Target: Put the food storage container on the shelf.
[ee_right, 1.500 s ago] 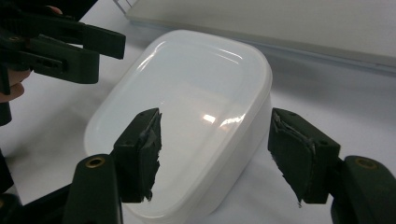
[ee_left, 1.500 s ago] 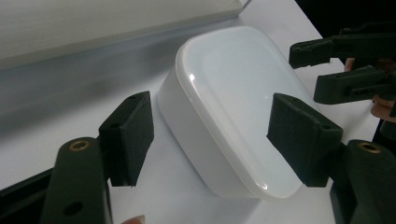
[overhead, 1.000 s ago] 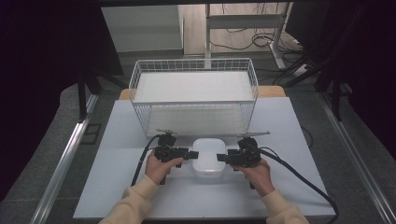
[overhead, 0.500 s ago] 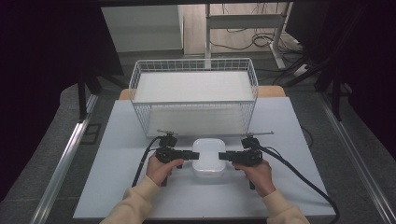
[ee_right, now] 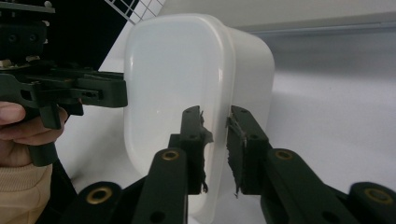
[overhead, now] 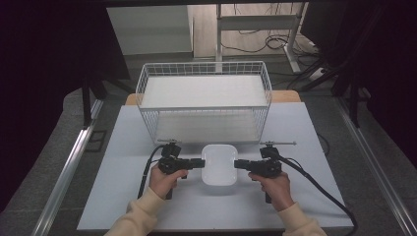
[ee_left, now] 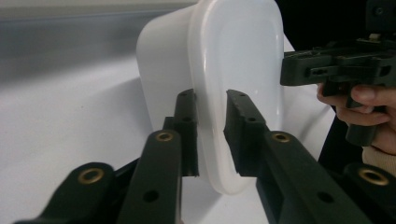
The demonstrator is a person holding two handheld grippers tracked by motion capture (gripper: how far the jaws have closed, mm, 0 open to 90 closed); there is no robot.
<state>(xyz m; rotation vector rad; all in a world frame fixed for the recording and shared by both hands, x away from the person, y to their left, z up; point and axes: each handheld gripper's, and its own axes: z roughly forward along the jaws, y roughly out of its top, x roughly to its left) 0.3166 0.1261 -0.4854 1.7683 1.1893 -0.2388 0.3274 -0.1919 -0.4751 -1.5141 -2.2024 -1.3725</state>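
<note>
Nearest to me, my left gripper has just been closing, and its two black jaws now pinch the thin rim of the white, round-cornered plastic container from its left side. My right gripper has likewise been closing and clamps the opposite rim of the same container; the torn padding on its pads presses on the lip from both faces.

From the high view, the container sits on the pale grey tabletop, directly between my two hands, its open top facing up. My left gripper reaches it from the left, my right gripper from the right, both held level and pointing at each other. The container's long axis runs away from me, toward the far edge, so I hold it across its short span. Both hands are equally near (neither one leads).

Just beyond the container stands the white wire-mesh basket, wide side toward me, its front wall close behind the container's far end. I judge that the next move turns on this: the container lies straight in front of the basket and below its rim, so it would have to rise before going forward.
</note>
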